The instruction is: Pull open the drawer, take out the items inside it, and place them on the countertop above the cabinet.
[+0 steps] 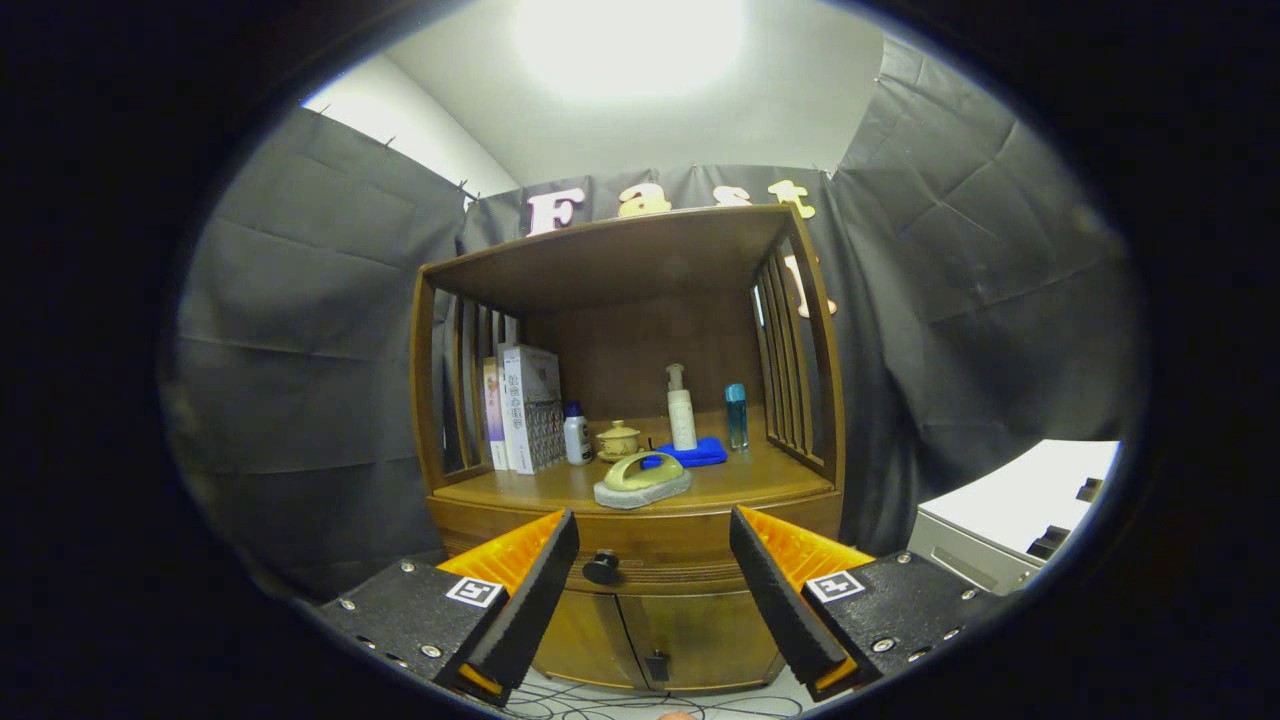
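Hand-held gripper [655,525]: fingers spread wide, holding nothing.
Drawer [650,550]: shut, its knob [601,568] between the fingers; contents hidden.
Worktop [740,478]: carries a brush [642,480], bottles, books.
Cabinet doors [650,625]: partly hidden behind the fingers.

gripper [655,525] camera faces the cabinet [640,545] front, near.

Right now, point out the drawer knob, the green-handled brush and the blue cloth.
drawer knob [601,567], gripper view, its round front
green-handled brush [642,479], gripper view, its handle
blue cloth [694,454], gripper view, its folded top
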